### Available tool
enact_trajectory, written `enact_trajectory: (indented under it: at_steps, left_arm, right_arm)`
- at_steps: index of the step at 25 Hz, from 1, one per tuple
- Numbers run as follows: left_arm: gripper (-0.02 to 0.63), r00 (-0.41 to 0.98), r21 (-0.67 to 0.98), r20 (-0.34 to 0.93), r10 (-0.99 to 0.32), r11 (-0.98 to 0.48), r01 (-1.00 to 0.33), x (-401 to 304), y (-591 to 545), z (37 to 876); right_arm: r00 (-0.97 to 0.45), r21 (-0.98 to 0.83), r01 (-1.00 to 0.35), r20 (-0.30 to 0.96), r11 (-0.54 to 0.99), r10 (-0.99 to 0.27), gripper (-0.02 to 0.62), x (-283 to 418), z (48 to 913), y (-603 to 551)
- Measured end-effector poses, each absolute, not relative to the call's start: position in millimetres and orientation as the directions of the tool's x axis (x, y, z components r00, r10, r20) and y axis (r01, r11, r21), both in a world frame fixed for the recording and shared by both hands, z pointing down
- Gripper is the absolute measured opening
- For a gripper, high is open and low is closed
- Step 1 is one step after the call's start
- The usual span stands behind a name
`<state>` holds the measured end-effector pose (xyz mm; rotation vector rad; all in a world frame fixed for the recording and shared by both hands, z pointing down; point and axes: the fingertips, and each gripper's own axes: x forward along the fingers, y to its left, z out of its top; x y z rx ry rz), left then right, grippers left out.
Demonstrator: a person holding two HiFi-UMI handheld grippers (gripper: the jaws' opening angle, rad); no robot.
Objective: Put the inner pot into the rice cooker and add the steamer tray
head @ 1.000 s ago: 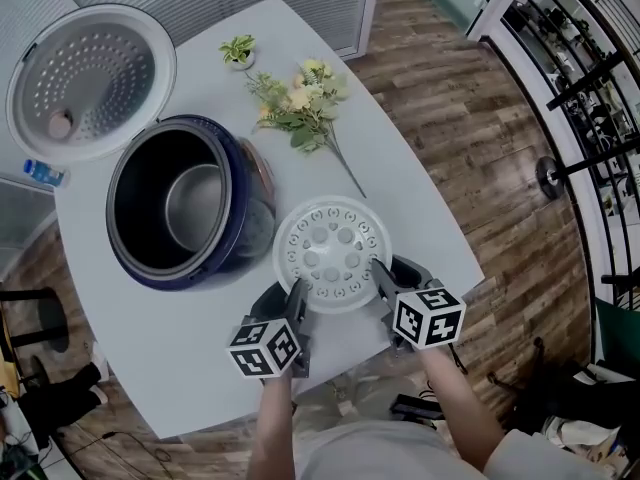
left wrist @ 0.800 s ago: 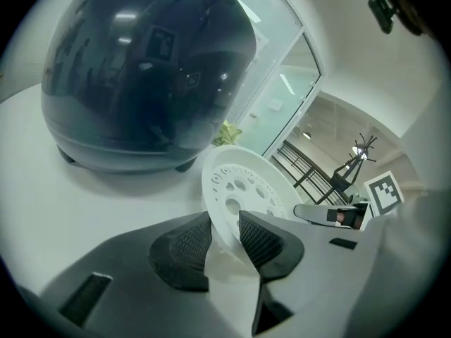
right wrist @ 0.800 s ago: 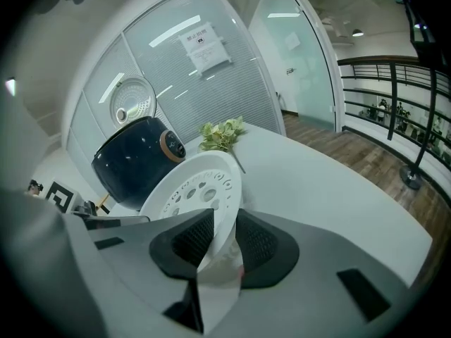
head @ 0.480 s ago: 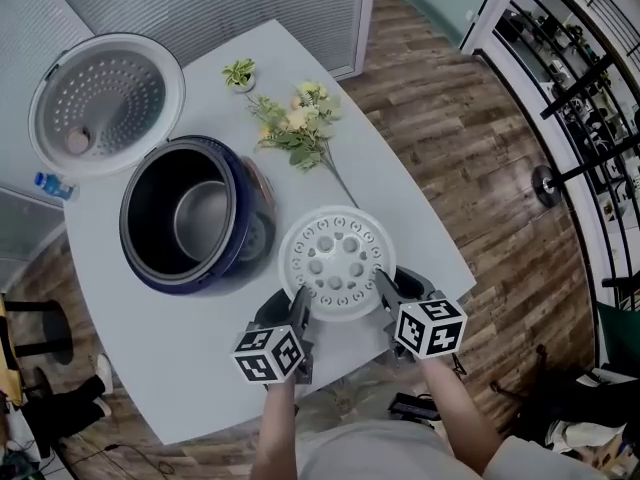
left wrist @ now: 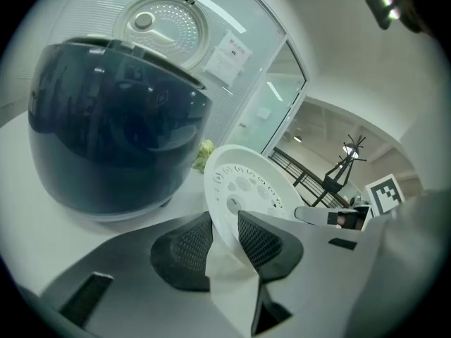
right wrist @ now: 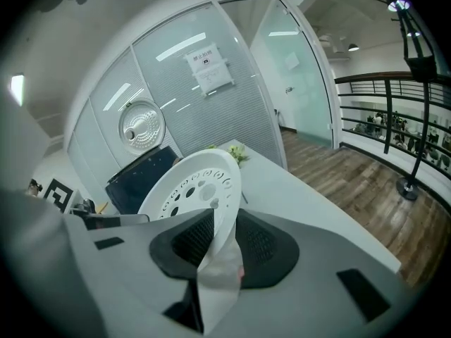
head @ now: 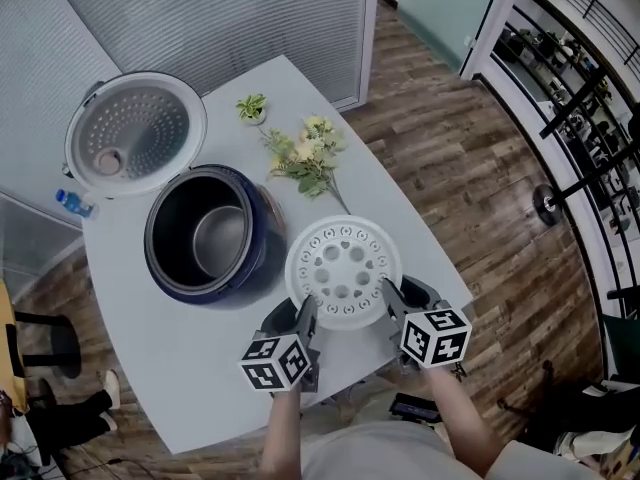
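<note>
The left tool (head: 305,310) and right tool (head: 388,292) each pinch the white steamer tray (head: 343,271) by its rim – at 7 and 4 o'clock – probably to balance it above the desk (head: 420,253), at 3 o'clock of the open rice cooker (head: 170,268), inner pot (head: 222,240) already seated.

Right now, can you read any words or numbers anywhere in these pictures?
Nothing here is readable.
Paper notice on the glass wall: print too small and blurred.
Bottle label: too small.
Marker cube: only black-and-white squares, no letters.
</note>
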<state>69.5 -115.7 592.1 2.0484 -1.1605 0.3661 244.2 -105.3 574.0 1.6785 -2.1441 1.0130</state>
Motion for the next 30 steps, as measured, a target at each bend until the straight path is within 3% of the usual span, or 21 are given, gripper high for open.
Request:
enact_trajectory:
  at_steps: [30]
  left_arm:
    - [0.112, 0.524, 0.373, 0.380, -0.762, -0.392, -0.841, 60, -146, 457]
  right_arm:
    - [-0.342, -0.378, -0.902, 0.335, 0.207, -0.878, 0.101, 237, 439, -135]
